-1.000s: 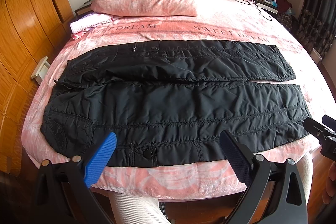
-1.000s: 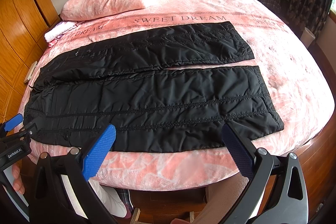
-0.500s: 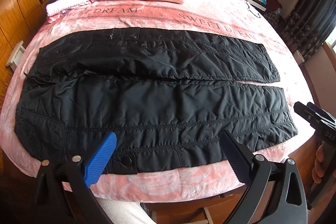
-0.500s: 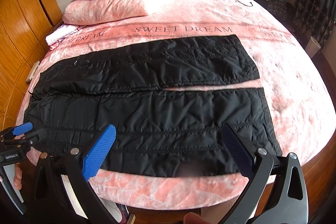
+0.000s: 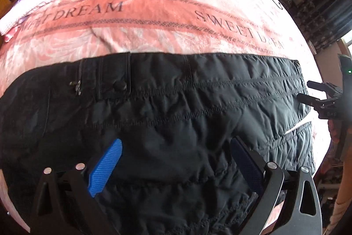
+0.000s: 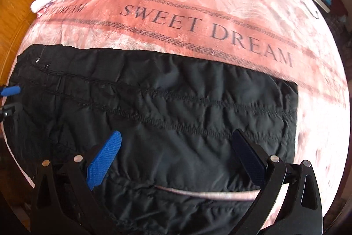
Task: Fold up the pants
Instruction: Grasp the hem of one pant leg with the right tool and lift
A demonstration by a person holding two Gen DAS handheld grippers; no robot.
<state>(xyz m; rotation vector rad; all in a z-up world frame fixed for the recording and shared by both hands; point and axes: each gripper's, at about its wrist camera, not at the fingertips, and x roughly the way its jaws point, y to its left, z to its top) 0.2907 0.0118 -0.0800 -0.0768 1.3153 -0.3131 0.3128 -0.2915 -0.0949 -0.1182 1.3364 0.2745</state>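
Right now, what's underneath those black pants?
The black pants lie on a pink blanket printed "SWEET DREAM". It shows around them and through the gap between the legs. Whatever lies directly beneath the fabric is covered, so I can't tell.

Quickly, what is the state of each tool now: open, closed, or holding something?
Left tool: open, holding nothing, above the black pants.
Right tool: open, holding nothing, above the same pants.

Slightly glossy, seemingly quilted pants [image 5: 176,107]; plush blanket [image 5: 154,21]
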